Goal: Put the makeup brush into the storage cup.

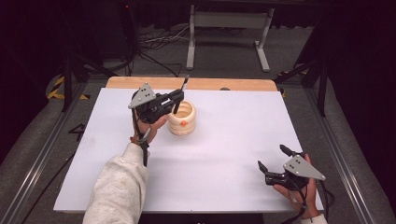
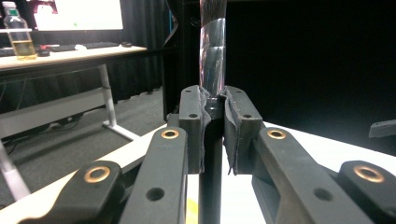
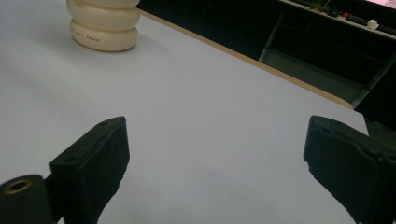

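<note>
High view: a cream, ribbed round holder (image 1: 182, 118) stands far-left on the white surface (image 1: 224, 154), its wood edge far; grey floor beyond. The left hand-held gripper (image 1: 177, 98) clamps a slim dark stick (image 1: 180, 95) above it.

Left gripper view: glossy stick (image 2: 212, 60) pinched between padded jaws.

Right gripper view: right hand-held gripper (image 3: 215, 161) gapes wide, holding nothing, over the surface.

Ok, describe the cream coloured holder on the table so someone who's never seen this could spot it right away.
Start at the white table and look toward its far wooden edge, left of centre. There stands the holder, right under the left gripper, which is shut on a dark brush above it. Nothing else on the table is cream, and its stacked rounded rings with a small orange spot on the front mark it out.
</note>
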Action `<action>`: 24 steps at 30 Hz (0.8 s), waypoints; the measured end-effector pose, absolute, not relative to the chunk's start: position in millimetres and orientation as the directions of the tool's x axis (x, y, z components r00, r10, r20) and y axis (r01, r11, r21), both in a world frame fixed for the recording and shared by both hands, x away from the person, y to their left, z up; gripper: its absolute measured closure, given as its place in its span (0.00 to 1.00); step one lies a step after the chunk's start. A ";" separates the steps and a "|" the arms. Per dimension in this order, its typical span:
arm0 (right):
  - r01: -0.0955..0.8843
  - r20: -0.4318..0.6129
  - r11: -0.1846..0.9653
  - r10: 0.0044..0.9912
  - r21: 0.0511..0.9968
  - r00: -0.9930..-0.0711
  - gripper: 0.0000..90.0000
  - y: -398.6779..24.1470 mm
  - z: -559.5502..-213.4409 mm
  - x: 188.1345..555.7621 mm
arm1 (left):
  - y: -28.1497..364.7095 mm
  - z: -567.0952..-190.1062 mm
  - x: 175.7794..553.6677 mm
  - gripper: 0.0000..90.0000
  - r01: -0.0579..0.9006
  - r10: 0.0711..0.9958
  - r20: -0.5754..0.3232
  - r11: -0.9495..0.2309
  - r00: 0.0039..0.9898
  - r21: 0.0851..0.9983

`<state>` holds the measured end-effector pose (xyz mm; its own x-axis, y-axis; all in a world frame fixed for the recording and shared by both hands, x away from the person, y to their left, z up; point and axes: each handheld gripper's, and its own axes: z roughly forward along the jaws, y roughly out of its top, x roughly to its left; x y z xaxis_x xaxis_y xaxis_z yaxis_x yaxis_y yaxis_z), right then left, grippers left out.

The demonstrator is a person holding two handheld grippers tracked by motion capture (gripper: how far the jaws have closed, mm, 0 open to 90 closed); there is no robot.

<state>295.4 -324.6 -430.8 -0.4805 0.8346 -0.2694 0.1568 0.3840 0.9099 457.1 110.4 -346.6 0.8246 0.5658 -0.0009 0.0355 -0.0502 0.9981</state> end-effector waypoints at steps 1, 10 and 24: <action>0.156 -0.269 0.384 0.835 0.910 -0.481 0.09 -324.7 -430.7 295.4 | 108.3 -346.1 458.6 0.88 0.031 0.567 0.004 -0.053 0.823 0.998; 0.156 -0.272 0.387 0.834 0.909 -0.480 0.09 -324.0 -430.3 295.2 | 98.3 -347.4 470.3 0.88 0.034 0.563 0.010 -0.066 0.827 0.997; 0.160 -0.272 0.390 0.832 0.907 -0.484 0.09 -323.7 -431.3 295.7 | 94.7 -368.5 489.3 0.88 0.079 0.581 -0.019 -0.079 0.814 0.994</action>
